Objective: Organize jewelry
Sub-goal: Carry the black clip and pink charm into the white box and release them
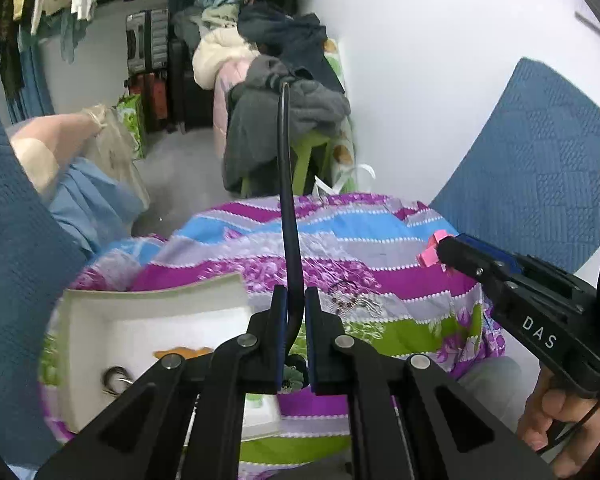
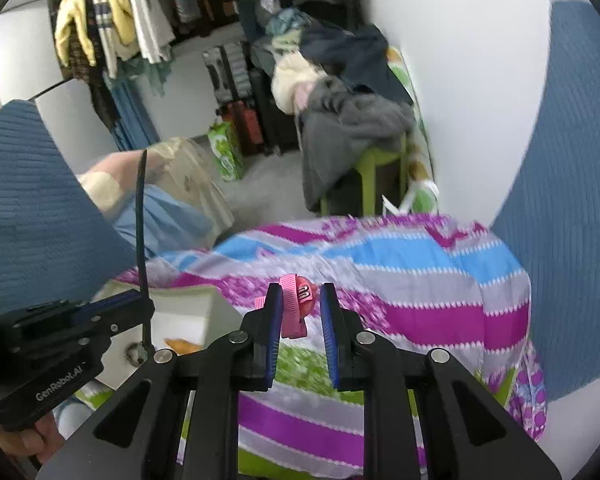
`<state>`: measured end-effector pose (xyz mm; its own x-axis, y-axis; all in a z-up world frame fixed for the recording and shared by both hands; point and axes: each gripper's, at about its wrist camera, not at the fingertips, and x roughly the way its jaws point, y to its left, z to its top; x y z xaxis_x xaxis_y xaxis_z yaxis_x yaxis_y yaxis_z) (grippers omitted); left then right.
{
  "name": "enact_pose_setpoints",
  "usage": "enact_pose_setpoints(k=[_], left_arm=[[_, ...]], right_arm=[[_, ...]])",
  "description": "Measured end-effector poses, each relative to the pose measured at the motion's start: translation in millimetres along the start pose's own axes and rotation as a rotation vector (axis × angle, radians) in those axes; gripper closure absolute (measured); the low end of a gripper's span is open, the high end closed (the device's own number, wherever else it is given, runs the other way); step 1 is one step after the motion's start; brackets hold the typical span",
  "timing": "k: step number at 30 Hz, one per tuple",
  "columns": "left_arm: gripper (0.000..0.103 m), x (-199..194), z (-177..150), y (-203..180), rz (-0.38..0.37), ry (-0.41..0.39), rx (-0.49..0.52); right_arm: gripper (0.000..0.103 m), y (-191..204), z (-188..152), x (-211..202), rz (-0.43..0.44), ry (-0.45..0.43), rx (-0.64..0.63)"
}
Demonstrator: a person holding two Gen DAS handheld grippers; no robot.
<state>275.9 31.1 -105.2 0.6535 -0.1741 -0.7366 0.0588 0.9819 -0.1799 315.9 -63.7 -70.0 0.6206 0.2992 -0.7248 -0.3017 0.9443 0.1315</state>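
The left gripper (image 1: 296,300) has its jaws clamped on a long, thin, dark blue curved band (image 1: 286,184), apparently a headband, which rises upright from between the pads. The right gripper (image 2: 300,300) has its jaws closed on a pink ribbon hair clip with a round pink ornament (image 2: 296,304); the clip stands between the blue pads, held against the left one. White marks show on the ornament, too small to read.

Both grippers are held above a bed covered in a striped floral sheet of purple, blue, grey and green (image 1: 380,240). A white open box with divided compartments (image 1: 148,320) lies on the sheet at lower left; a small metal ring (image 1: 116,378) and something orange sit in it. A thin chain (image 1: 348,300) lies on the sheet just beyond the left jaws.

Legible writing: "DAS" in white on the right gripper's black body, seen from the left camera; "GenRobot.AI" on the left gripper's body, seen from the right camera.
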Motion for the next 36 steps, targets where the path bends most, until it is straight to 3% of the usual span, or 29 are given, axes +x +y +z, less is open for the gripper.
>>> enact_pose_setpoints(k=[7,17,26,31,36], left_arm=[[0.096,-21.3,-6.6,48.4,0.026,-0.011,-0.028],[0.096,17.1,-62.8,113.2,0.046,0.110,-0.098],[0.096,49.9,-96.7,134.5,0.057,0.177,-0.165],[0.094,48.2,-94.9,132.1,0.046,0.154,-0.178],[0.091,37.9,-85.1,125.0,0.066,0.119,-0.192]], right_arm=[[0.086,54.2,-2.3,9.6,0.039,-0.004,-0.067],[0.086,98.1,-63.9,82.5,0.107,0.194,-0.116],[0.085,106.4,-97.6,122.5,0.166,0.308,-0.151],[0.085,107.4,-94.8,118.4,0.202,0.307,-0.175],[0.073,102.3,-82.3,101.2,0.238,0.261,-0.184]])
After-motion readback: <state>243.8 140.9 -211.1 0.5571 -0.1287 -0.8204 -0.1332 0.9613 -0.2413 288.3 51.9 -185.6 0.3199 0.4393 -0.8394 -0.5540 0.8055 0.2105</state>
